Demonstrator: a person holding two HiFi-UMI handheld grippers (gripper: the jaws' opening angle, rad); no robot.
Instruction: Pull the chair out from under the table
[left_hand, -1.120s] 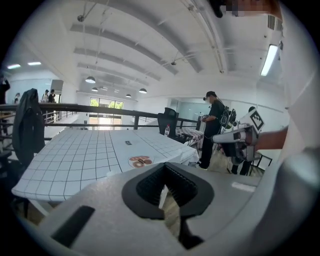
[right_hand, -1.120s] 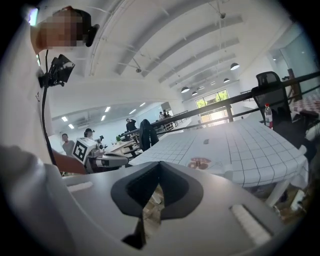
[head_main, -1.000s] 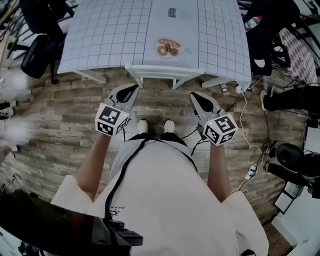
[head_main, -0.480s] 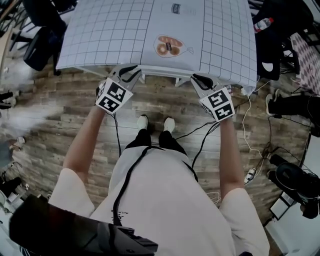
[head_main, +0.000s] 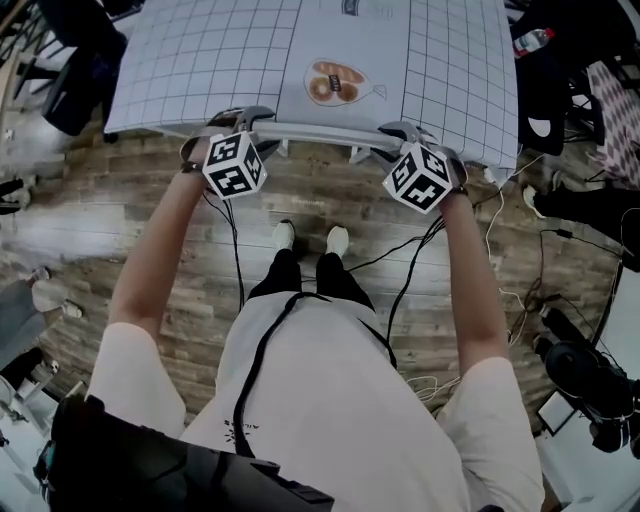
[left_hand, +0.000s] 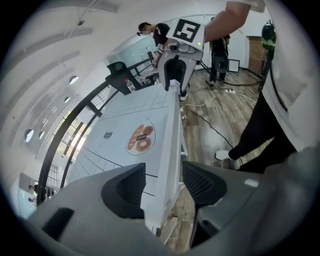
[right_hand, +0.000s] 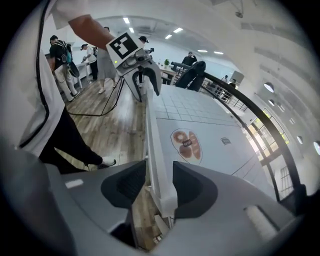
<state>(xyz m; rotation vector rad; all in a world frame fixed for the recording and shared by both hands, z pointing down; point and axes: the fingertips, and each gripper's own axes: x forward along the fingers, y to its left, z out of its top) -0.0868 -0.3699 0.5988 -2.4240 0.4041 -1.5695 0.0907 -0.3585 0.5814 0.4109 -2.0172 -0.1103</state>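
The white chair is pushed under the table, and only its top rail shows along the near table edge. My left gripper straddles the rail's left end and my right gripper its right end. In the left gripper view the rail runs between the jaws of the left gripper, with gaps on both sides. In the right gripper view the rail passes between the jaws of the right gripper. Both sets of jaws are opening and neither presses on the rail.
The table wears a grid-patterned cloth with a doughnut picture. Cables trail over the wooden floor by my shoes. A black office chair stands at left, with dark bags at right. People stand far off.
Both grippers went forward and down from in front of my body to the chair's top rail, rolled over, and their shut jaws spread on either side of the rail.
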